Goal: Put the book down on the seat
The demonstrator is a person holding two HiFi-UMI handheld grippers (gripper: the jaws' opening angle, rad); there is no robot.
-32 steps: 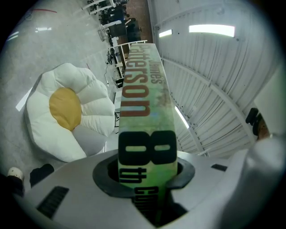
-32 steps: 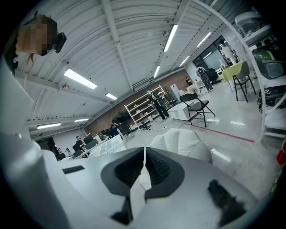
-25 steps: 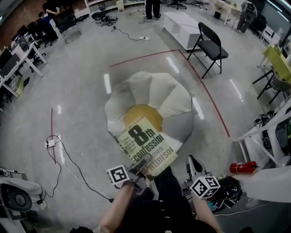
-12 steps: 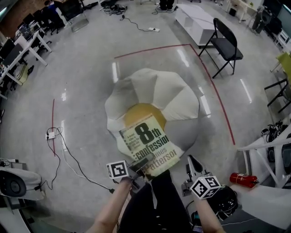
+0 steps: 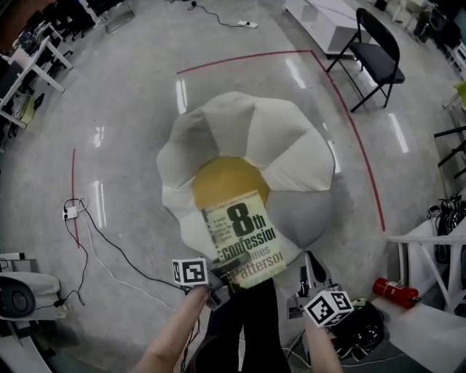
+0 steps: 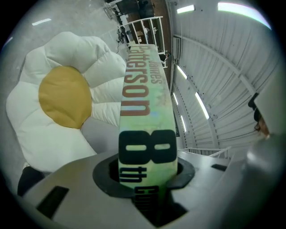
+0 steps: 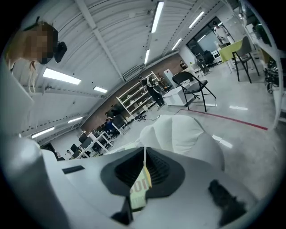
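Observation:
The book (image 5: 244, 237), a pale green paperback with big black print, is held flat over the near edge of the seat (image 5: 247, 131), a white flower-shaped beanbag with a yellow centre (image 5: 226, 178). My left gripper (image 5: 222, 273) is shut on the book's near left corner. In the left gripper view the book (image 6: 143, 103) stands edge-up between the jaws of the left gripper (image 6: 147, 174), with the seat (image 6: 49, 143) to its left. My right gripper (image 5: 312, 261) hangs to the right of the book, apart from it. In its own view the right gripper (image 7: 143, 179) is shut on a thin printed paper slip (image 7: 140, 188), with the seat (image 7: 187, 129) beyond.
A black folding chair (image 5: 375, 44) and a low white table (image 5: 328, 18) stand beyond the seat. Red floor tape (image 5: 349, 124) runs around it. Cables (image 5: 109, 255) lie at the left; a red fire extinguisher (image 5: 397, 291) and white railing (image 5: 429, 255) are at the right. The person's dark trouser legs (image 5: 251, 320) are below.
Both grippers have sunk and come closer to the seat. The book, still in the left gripper, now hangs lower over the seat's near petals.

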